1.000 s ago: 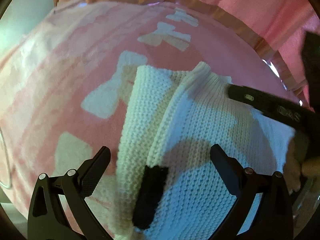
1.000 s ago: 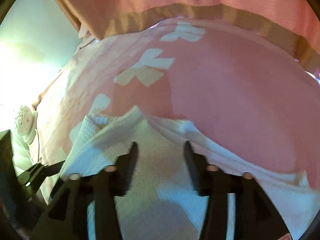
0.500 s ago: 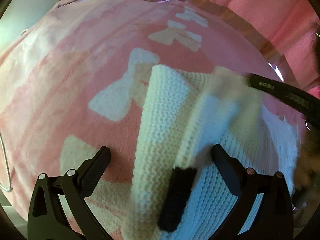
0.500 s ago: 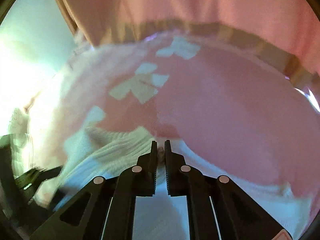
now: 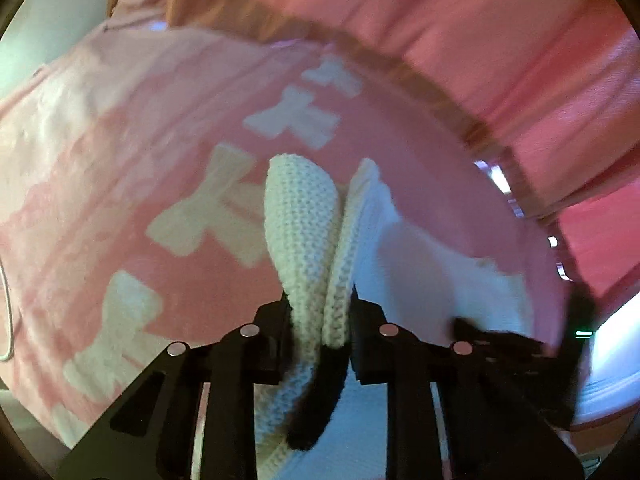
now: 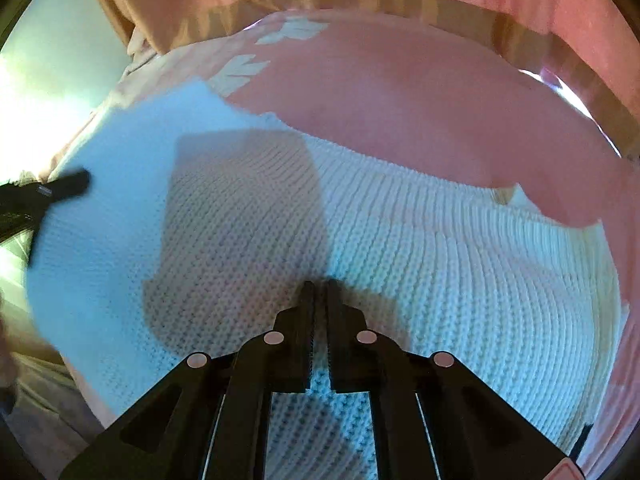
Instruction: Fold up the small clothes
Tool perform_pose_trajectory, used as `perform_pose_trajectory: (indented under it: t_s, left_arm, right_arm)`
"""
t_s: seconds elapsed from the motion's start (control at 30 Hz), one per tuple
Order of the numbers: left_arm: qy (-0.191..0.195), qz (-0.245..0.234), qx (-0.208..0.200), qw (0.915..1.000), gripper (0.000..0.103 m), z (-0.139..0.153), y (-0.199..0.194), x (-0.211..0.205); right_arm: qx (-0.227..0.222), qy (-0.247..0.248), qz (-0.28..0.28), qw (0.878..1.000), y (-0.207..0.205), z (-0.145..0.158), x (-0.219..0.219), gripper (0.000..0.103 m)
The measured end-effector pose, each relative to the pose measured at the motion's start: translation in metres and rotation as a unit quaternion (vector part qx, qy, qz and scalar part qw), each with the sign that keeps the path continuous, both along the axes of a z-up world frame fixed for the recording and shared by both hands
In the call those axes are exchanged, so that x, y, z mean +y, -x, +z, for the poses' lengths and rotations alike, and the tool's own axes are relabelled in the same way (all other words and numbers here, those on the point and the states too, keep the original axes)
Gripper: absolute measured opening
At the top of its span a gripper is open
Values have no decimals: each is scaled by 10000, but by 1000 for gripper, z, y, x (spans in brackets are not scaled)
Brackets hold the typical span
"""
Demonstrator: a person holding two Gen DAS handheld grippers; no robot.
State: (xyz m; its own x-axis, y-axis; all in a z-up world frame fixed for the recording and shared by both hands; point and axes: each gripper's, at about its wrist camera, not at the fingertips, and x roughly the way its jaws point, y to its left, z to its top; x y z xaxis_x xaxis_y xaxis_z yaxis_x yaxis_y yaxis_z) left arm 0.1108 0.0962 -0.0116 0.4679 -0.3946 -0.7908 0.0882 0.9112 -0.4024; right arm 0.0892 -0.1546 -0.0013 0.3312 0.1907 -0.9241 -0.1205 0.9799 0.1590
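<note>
A white knitted garment (image 6: 420,264) lies on a pink blanket with pale bow shapes (image 5: 120,200). My left gripper (image 5: 320,312) is shut on a bunched fold of the white knit (image 5: 304,224), which stands up between its fingers; a black trim piece (image 5: 316,408) hangs below. My right gripper (image 6: 318,292) is shut just above the flat spread knit, with no cloth visibly pinched between its tips. The right gripper shows blurred at the lower right of the left wrist view (image 5: 512,352). The left gripper shows at the left edge of the right wrist view (image 6: 44,192).
A pink padded headboard or pillow (image 5: 460,40) with a tan edge band (image 6: 400,0) rises behind the blanket. A pale wall (image 6: 36,60) is at the left. A thin white cable (image 5: 6,320) lies at the blanket's left edge.
My left gripper has closed on a fold of the white knit and raised it. My right gripper, shut on the knit's edge half a second ago, now hovers shut over the spread garment.
</note>
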Motion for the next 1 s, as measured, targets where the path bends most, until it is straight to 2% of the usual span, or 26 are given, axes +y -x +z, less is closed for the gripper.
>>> perform_pose_trajectory:
  t_s: [0.1,0.23,0.3,0.37,0.4,0.47,0.53,0.57,0.63,0.67,0.7,0.73,0.83,1.0]
  left_arm:
    - [136,-279,-284,9991,20,27,16,-27]
    - [216,-872,-608,9941,20,62,37,-96]
    - [175,-1171,-630,9910,20,68,42,-128]
    - [137,-1431,-532,9882,23,60,43,-166]
    - [27,-1456,-571,9877,24,50,44,-183]
    - [-55,-1469,-729,9864,37,39,48,-192]
    - [-23,-1498,-551,9872,45,31,51,-191]
    - [83,-1539,-470,9869,61,33,54,-185]
    - [332,-1455,-512,9875,77,43,60,-169]
    - [384,-1459,-624,9866,83,50,65,-160]
    - [362,-1455,-756,9858,86,56,72,-153]
    - [311,-1442,-959,9844,89,61,82,-144]
    - [70,-1511,-1278,9802,93,54,113,-131]
    - [-352,-2022,-1297,9701,93,23,151,-143]
  right_arm:
    - [88,-270,-93,9996,-4,-3,-8,2]
    - [299,-924,-299,9948,-7,-7,-26,1]
    - [440,-1317,-488,9891,-5,-4,-43,2]
    - [452,-1395,-690,9868,1,3,-60,3]
    - [419,-1227,-849,9879,6,9,-75,3]
    - [363,-917,-1032,9898,16,13,-95,5]
    - [410,-1135,-1379,9831,27,14,-125,7]
    - [386,-1177,-1491,9810,33,17,-136,9]
    - [192,-1178,-1534,9809,46,30,-150,29]
    - [130,-1248,-1498,9807,50,35,-151,37]
    - [60,-1393,-1440,9797,53,41,-152,55]
    - [-22,-1621,-1358,9774,57,48,-151,65]
    - [30,-2051,-1163,9718,61,47,-144,72]
    - [606,-2395,-1106,9627,42,19,-113,72]
